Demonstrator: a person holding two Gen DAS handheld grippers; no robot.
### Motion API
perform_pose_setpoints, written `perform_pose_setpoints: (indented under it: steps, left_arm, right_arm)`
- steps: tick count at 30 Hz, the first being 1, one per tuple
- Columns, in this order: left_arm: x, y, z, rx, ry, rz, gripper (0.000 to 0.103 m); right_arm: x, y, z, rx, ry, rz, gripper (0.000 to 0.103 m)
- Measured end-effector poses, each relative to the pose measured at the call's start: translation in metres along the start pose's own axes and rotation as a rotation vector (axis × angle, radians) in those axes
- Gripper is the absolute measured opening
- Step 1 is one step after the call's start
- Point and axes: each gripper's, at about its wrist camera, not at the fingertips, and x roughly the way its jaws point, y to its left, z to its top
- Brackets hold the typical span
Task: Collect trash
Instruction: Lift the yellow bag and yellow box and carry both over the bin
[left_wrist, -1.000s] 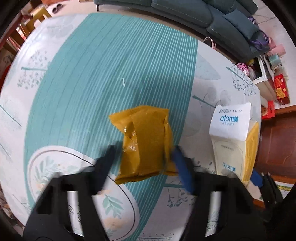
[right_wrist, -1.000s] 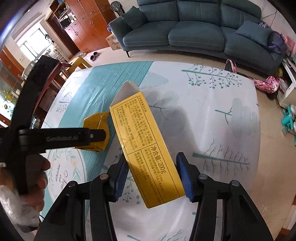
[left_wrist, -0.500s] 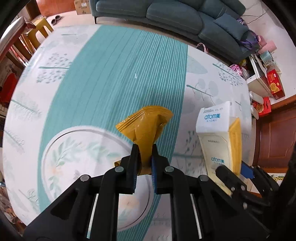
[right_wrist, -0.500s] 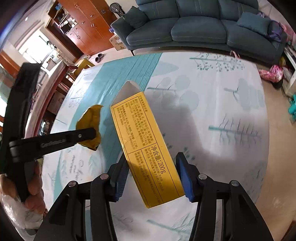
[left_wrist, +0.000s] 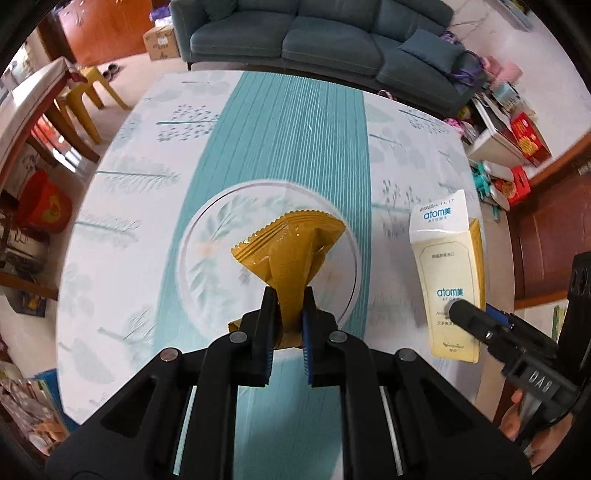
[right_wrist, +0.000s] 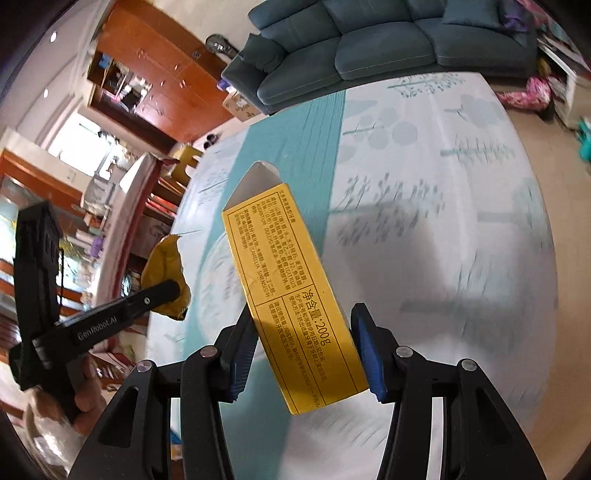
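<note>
A crumpled mustard-yellow wrapper (left_wrist: 290, 254) hangs above the table, pinched at its lower end by my left gripper (left_wrist: 289, 306), which is shut on it. In the right wrist view the same wrapper (right_wrist: 164, 275) shows at the left, at the tip of the left gripper's finger. A yellow and white carton (right_wrist: 291, 299) with printed text is held up off the table by my right gripper (right_wrist: 301, 332), its pads pressing the carton's two sides. In the left wrist view the carton (left_wrist: 448, 277) shows its white "atom" face at the right.
Below is a round table (left_wrist: 147, 192) with a teal-striped, leaf-printed cloth. A dark blue sofa (left_wrist: 317, 37) stands beyond it. Yellow stools (left_wrist: 92, 88) and a red bucket (left_wrist: 44, 206) are at the left, boxes and toys (left_wrist: 517, 147) on the floor at the right.
My left gripper closed on the yellow wrapper and lifted it off the table. The right gripper rose with the carton too, and both views now look from higher above the table.
</note>
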Motion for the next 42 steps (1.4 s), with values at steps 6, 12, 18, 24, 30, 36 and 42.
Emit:
perform_pose_setpoints:
  steps: [6,12,18,24,30,36,42]
  left_arm:
    - [-0.063,0.04,-0.07,0.073,-0.07,-0.045,0.009]
    - [-0.111,0.09,-0.14,0.118,-0.104,-0.1,0.009]
    - [-0.147,0.144,-0.203,0.172,-0.128,-0.115,0.009]
    - [-0.168,0.186,-0.256,0.233,-0.126,-0.153,0.009]
    - [-0.178,0.207,-0.297,0.285,-0.096,-0.162,0.009]
    - [-0.164,0.197,-0.327,0.321,-0.04,-0.175,0.009]
    - [-0.133,0.182,-0.357,0.345,0.039,-0.168,0.009]
  right_arm:
    - [-0.032,0.041,-0.078,0.094,-0.061,0.013,0.05]
    - [-0.057,0.092,-0.158,0.125,-0.122,0.0,0.05]
    - [-0.073,0.151,-0.241,0.157,-0.189,-0.032,0.05]
    - [-0.079,0.194,-0.319,0.183,-0.221,-0.083,0.05]
    - [-0.071,0.214,-0.387,0.232,-0.172,-0.126,0.05]
    - [-0.057,0.205,-0.425,0.27,-0.098,-0.169,0.05]
    - [-0.032,0.171,-0.452,0.337,-0.025,-0.175,0.05]
